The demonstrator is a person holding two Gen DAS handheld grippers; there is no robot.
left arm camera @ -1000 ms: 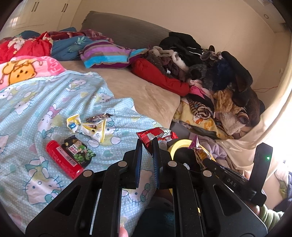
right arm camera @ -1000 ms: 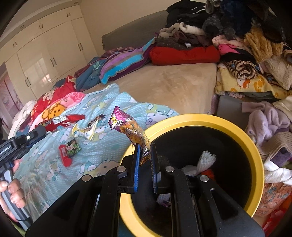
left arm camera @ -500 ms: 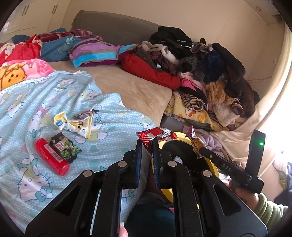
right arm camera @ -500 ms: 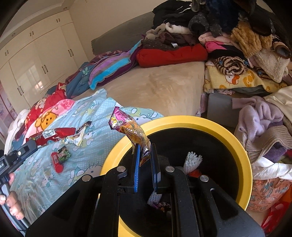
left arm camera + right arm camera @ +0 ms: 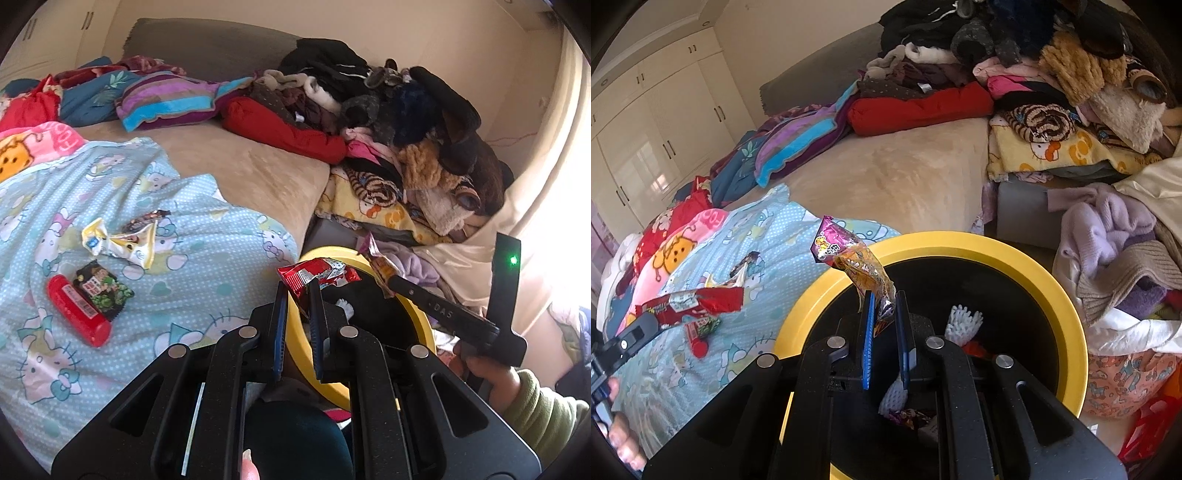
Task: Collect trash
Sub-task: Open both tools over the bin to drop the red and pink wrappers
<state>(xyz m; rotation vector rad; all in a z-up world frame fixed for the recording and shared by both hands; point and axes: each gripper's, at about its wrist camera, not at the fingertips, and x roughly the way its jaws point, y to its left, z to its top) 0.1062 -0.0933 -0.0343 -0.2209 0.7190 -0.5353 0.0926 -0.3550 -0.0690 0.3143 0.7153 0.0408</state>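
Crinkly foil wrappers (image 5: 317, 275), round yellow-rimmed bin (image 5: 1015, 254)

Beside the bed (image 5: 258, 173), a bin (image 5: 1067, 306) at its edge. On the blanket (image 5: 207, 258), left of the bin, a tube (image 5: 77, 312) touching a snack packet (image 5: 103, 290); behind them, a crumpled wrapper (image 5: 122, 245). Behind the bin, piled clothes (image 5: 406, 122).
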